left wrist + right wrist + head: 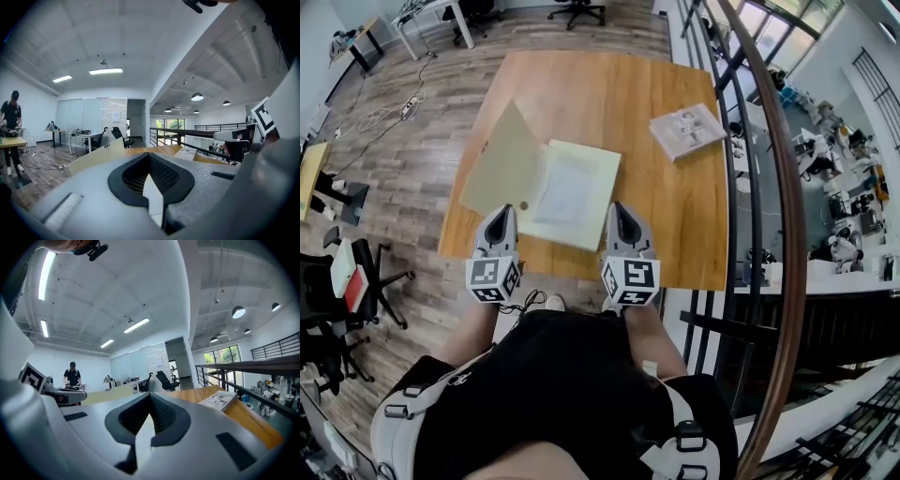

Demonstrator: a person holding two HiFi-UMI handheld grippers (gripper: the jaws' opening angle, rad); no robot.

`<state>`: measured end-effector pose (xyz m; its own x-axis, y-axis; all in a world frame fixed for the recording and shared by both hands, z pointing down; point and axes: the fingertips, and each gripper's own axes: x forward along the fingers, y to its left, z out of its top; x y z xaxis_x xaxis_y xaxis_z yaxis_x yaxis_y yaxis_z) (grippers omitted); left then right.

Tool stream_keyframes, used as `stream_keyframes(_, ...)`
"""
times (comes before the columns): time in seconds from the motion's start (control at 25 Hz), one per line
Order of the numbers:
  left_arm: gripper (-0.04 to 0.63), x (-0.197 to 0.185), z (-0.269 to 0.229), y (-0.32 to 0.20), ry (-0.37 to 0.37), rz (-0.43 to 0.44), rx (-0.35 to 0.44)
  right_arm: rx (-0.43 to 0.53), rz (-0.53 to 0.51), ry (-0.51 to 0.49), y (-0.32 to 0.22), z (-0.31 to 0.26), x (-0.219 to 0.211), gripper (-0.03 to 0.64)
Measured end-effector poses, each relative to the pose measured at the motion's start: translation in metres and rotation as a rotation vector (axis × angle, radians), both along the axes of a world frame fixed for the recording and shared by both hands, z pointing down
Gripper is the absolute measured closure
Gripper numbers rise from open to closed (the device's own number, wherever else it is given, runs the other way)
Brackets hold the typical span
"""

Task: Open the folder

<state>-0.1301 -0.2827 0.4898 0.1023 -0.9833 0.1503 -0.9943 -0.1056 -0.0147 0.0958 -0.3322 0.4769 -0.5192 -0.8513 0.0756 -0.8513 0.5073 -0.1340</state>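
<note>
The folder lies open on the wooden table [609, 94]. Its tan cover [502, 159] is swung to the left and stands tilted up, and the pale inner sheet [574, 192] lies flat. My left gripper [504, 212] is shut with nothing in it, its tip at the cover's near corner. My right gripper [619, 208] is also shut and empty, at the sheet's near right edge. In the left gripper view the shut jaws [150, 153] point past the raised cover [96, 157]. From the right gripper [151, 395], the cover [108, 393] shows as a low tan strip.
A booklet [686, 129] lies at the table's far right, and the booklet [218, 400] also shows in the right gripper view. A railing [741, 187] runs along the right side. Office chairs [356, 272] and desks stand on the floor to the left, with a person [72, 376] at one.
</note>
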Motion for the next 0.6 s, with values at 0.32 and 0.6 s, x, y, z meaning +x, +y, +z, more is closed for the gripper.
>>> stream_keyframes(0.32, 0.592, -0.0009, -0.0026, -0.0069, -0.003, 0.005, -0.002, -0.007, 0.003, 0.005, -0.0051, 0.0013, 0.0002, 0.614)
stream_keyframes(0.6, 0.592, -0.0019, -0.0012, -0.0063, -0.01, -0.001, -0.002, -0.013, 0.007, 0.009, -0.0053, 0.0044, 0.0031, 0.614)
